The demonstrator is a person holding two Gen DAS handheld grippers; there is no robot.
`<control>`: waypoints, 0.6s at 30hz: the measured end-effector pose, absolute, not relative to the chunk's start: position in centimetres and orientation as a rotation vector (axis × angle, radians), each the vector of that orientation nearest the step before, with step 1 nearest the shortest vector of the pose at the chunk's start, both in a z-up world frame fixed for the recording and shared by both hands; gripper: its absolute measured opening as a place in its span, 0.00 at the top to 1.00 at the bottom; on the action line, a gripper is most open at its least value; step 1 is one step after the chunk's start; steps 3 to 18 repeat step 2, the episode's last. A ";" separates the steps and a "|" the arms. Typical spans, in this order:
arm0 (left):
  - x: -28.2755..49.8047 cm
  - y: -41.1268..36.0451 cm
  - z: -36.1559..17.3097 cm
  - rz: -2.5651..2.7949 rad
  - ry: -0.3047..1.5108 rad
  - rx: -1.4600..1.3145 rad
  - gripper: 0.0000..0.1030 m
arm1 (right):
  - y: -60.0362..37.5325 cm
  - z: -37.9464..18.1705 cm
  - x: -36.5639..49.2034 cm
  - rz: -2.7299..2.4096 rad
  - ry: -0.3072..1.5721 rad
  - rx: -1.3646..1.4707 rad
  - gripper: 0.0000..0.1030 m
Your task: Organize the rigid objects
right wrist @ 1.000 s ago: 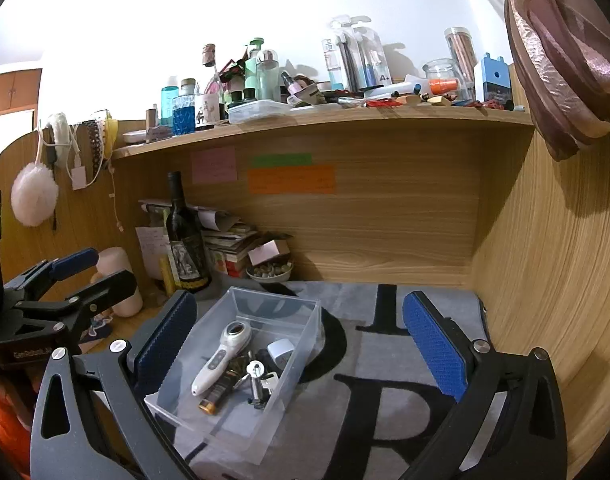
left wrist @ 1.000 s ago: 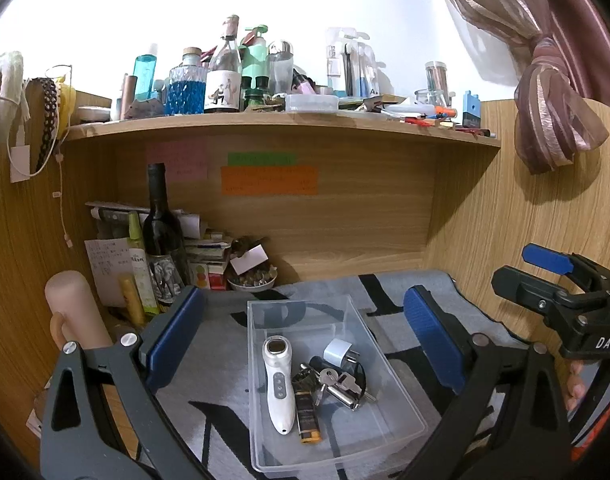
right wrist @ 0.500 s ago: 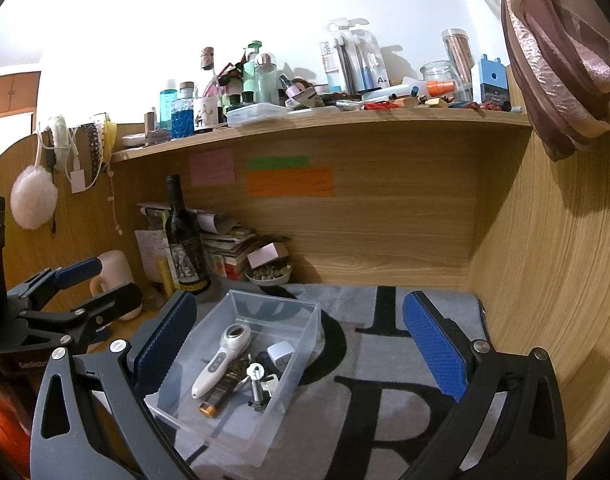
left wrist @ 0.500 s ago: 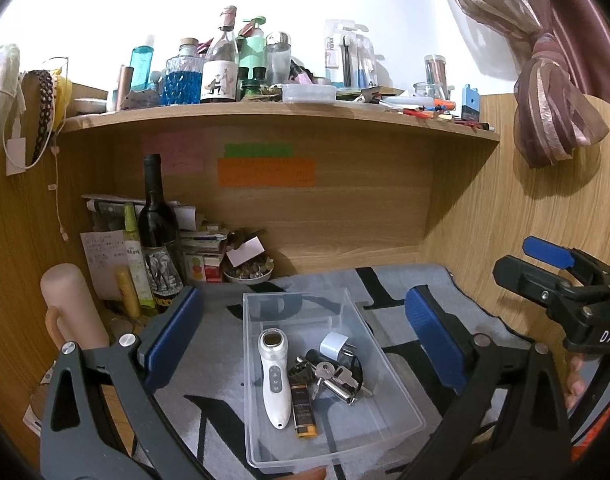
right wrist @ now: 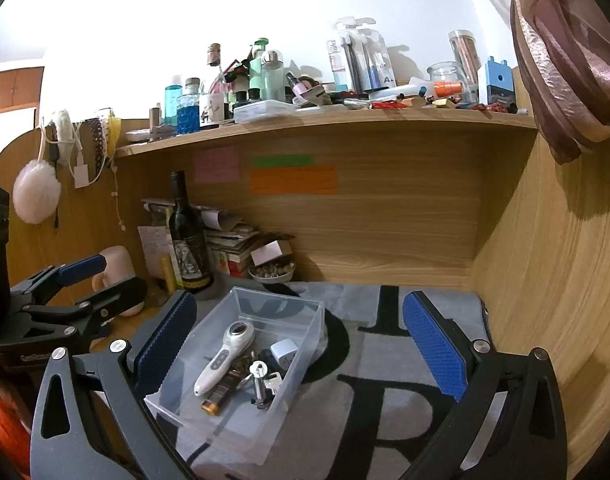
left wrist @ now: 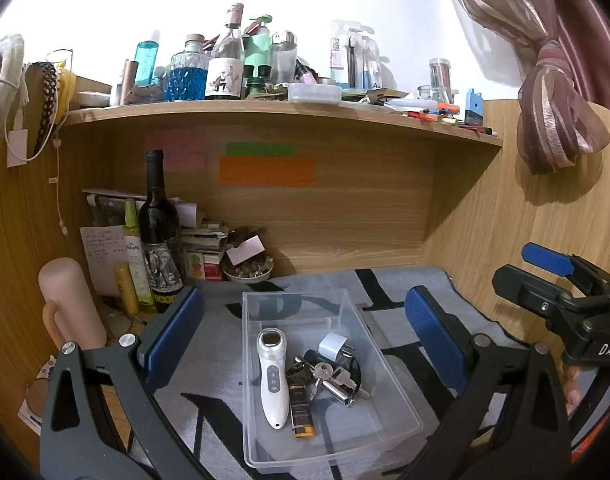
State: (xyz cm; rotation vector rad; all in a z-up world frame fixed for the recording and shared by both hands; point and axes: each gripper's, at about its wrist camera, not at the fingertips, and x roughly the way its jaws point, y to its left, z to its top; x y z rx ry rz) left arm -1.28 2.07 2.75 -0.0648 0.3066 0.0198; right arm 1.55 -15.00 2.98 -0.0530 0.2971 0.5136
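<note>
A clear plastic bin point(left wrist: 389, 412) point(right wrist: 305, 332) sits on a grey mat with black letters. Inside lie a white handheld device point(left wrist: 271, 376) point(right wrist: 225, 356), a dark lighter with an orange end point(left wrist: 300, 410) point(right wrist: 221, 394), a bunch of keys point(left wrist: 337, 378) point(right wrist: 261, 380) and a white plug adapter point(left wrist: 332, 347) point(right wrist: 283, 350). My left gripper point(left wrist: 305, 340) is open and empty above the bin. My right gripper point(right wrist: 299, 344) is open and empty, over the bin's right side and the mat.
A dark wine bottle point(left wrist: 159, 232) point(right wrist: 189, 236), a pink flask point(left wrist: 71, 304), papers and a small bowl point(left wrist: 247, 270) crowd the back left corner. A cluttered shelf point(left wrist: 265, 108) runs overhead. Wooden walls close the back and right. A curtain point(left wrist: 553, 120) hangs at right.
Both grippers have drifted slightly back and up; the bin sits a little lower in the left view. Both stay open and empty. The bin's contents have not moved.
</note>
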 end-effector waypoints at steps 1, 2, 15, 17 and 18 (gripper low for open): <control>-1.2 2.1 2.7 0.018 0.310 -0.067 0.01 | -14.9 3.0 1.5 0.514 0.297 -0.053 0.00; -1.2 2.2 2.7 0.017 0.311 -0.068 0.01 | -14.8 3.0 1.5 0.516 0.297 -0.055 0.00; -1.2 2.2 2.7 0.017 0.311 -0.068 0.01 | -14.8 3.0 1.5 0.516 0.297 -0.055 0.00; -1.2 2.2 2.7 0.017 0.311 -0.068 0.01 | -14.8 3.0 1.5 0.516 0.297 -0.055 0.00; -1.2 2.2 2.7 0.017 0.311 -0.068 0.01 | -14.8 3.0 1.5 0.516 0.297 -0.055 0.00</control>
